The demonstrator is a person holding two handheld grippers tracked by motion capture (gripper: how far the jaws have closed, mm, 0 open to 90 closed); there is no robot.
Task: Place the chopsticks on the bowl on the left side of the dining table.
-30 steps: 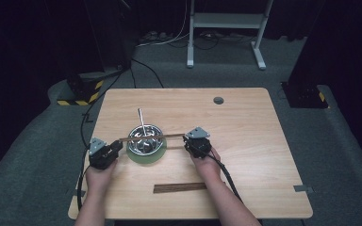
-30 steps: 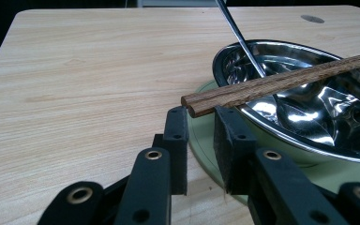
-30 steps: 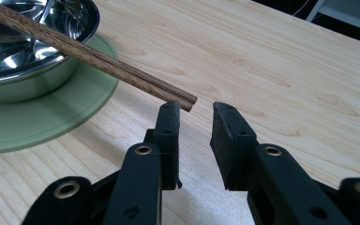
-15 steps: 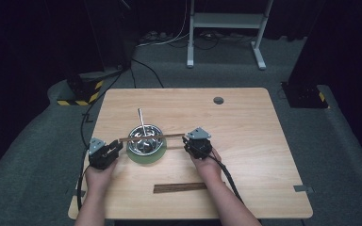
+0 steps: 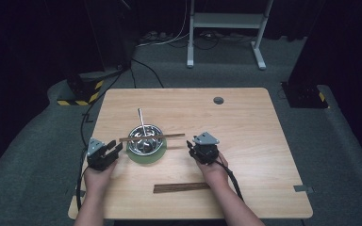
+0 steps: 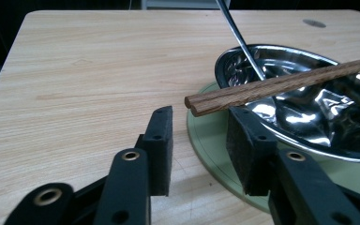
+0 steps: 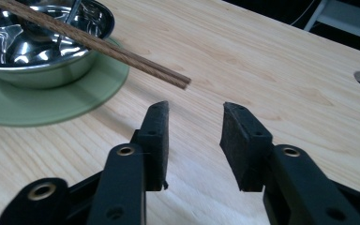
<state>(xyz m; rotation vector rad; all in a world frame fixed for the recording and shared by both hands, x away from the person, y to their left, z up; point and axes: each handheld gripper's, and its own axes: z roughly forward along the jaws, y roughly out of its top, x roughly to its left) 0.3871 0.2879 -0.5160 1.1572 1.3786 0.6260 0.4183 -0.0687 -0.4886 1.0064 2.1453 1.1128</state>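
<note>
**Tools Flanked Bowl on Counter**

A dark wooden strip lay nearest. Left tool and right tool gaped wide, empty, beside chopsticks bridging a steel bowl on a green plate. No lettering was legible.

Bowl: running off the right edge of the left gripper view.
Utensil handle: getting cut off at the top — its end unseen.

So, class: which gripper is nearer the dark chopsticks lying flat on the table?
Right. The right gripper sits just above the chopsticks' right end; the left gripper is farther off, beyond the green plate.
</note>
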